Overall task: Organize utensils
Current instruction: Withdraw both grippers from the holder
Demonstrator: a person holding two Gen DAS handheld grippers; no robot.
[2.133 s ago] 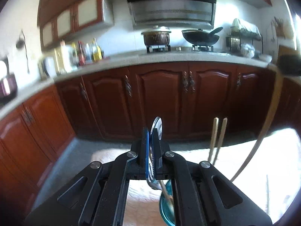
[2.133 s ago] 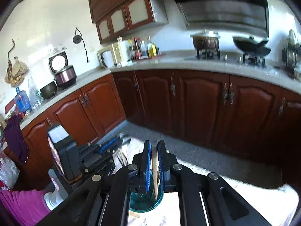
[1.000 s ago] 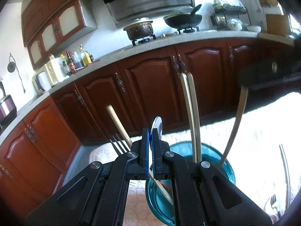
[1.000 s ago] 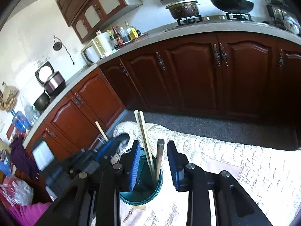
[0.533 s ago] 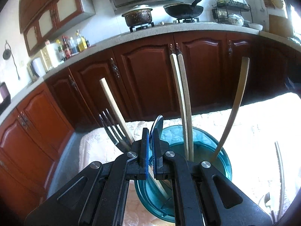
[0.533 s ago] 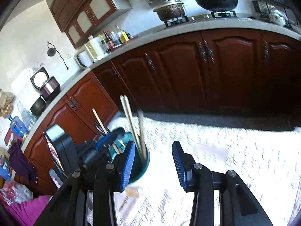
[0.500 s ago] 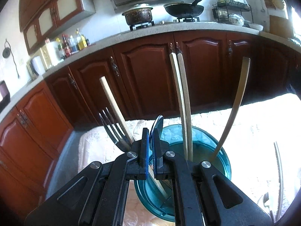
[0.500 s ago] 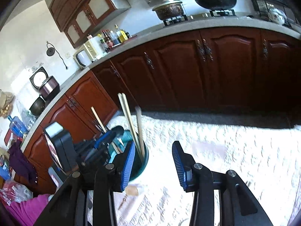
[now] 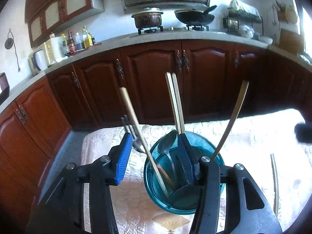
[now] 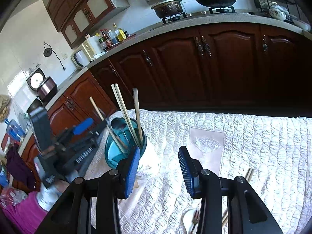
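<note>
A teal cup (image 9: 156, 185) stands on the white quilted cloth and holds a metal spoon (image 9: 167, 143), a pair of chopsticks (image 9: 175, 105), a wooden-handled fork (image 9: 131, 115) and a curved wooden stick (image 9: 232, 120). My left gripper (image 9: 155, 156) hangs over the cup with its jaws opening wide. The spoon stands loose between them beside the right finger, and no pad presses on it. In the right wrist view my right gripper (image 10: 159, 168) is open and empty, to the right of the cup (image 10: 115, 152). The left gripper (image 10: 93, 128) shows there at the cup's left.
On the cloth (image 10: 243, 136) lie a fork (image 10: 195, 220) on a small white dish and loose chopsticks (image 10: 248, 173) near my right gripper. One thin stick (image 9: 275, 179) lies at the right in the left view. Dark cabinets stand behind; a magenta sleeve (image 10: 19, 212) is at lower left.
My left gripper, shut on the spoon before, has opened wide and the spoon now stands in the cup. My right gripper has drifted right, away from the cup.
</note>
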